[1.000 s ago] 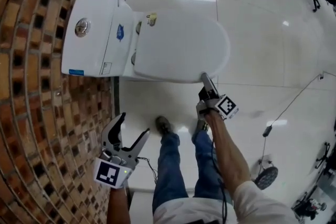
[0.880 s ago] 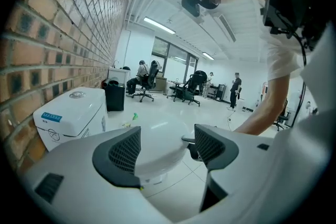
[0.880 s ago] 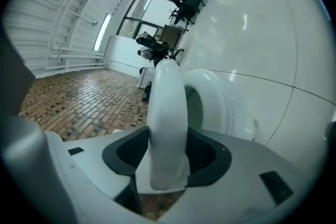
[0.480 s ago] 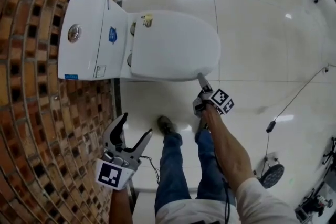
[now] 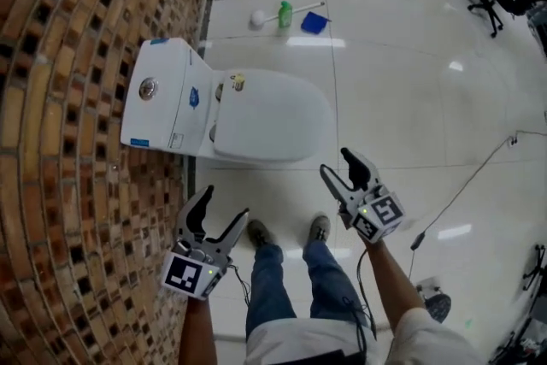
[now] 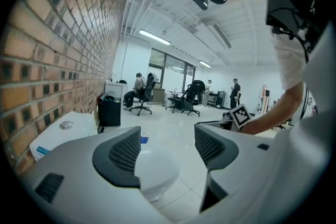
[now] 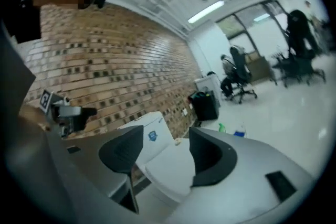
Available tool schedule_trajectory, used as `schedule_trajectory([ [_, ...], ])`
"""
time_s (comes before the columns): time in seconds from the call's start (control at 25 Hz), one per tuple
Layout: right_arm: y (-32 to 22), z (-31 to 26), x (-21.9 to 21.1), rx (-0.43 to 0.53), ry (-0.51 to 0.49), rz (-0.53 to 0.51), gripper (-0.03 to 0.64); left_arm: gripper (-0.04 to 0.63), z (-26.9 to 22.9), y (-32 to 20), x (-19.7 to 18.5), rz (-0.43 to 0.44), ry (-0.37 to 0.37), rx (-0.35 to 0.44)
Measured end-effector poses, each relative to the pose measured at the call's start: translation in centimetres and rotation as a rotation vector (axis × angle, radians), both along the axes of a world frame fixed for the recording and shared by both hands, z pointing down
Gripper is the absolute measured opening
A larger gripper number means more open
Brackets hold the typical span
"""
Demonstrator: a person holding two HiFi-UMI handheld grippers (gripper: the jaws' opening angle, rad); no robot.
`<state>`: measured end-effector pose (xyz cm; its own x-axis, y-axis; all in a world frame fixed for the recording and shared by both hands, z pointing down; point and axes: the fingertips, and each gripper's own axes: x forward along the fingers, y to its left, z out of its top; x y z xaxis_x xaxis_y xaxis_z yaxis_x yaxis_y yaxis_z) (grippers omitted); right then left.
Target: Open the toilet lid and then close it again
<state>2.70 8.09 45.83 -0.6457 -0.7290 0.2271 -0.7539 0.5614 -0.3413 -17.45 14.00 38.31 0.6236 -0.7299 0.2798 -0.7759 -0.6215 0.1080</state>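
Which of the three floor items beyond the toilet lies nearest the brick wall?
The white round brush head; the green bottle and blue item lie farther from it.

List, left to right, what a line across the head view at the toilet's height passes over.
brick wall → toilet tank → toilet lid, closed → floor tiles

Nothing legible shows. The blue sticker (image 5: 195,97) on the tank (image 5: 161,120) and a yellowish sticker (image 5: 237,82) just beside the tank (on the lid (image 5: 272,126)) are too small to read.
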Motion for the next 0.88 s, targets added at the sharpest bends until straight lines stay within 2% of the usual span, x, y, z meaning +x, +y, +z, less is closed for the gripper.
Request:
schedule_trajectory([
  [0.12,1.7,-8.2,0.0,0.182,0.162,-0.148,0.268,0.305,-3.9,0.3,1.6,0.008,0.000,0.042],
  [0.24,3.9,-12.9,-0.2,0.260,0.244,-0.252,0.268,0.305,-7.2,1.2,3.3,0.022,0.004,0.064],
  [0.36,5.9,-15.4,-0.3,0.286,0.239,-0.295,0.268,0.305,-9.1,2.2,5.6,0.060,0.005,0.064],
  [0.52,8.5,-16.7,-0.8,0.293,0.217,-0.322,0.268,0.305,-10.4,2.9,8.1,0.098,-0.039,0.098],
  [0.88,11.4,-18.8,-1.9,0.346,0.228,-0.393,0.268,0.305,-12.5,4.2,9.0,0.058,-0.048,0.143],
])
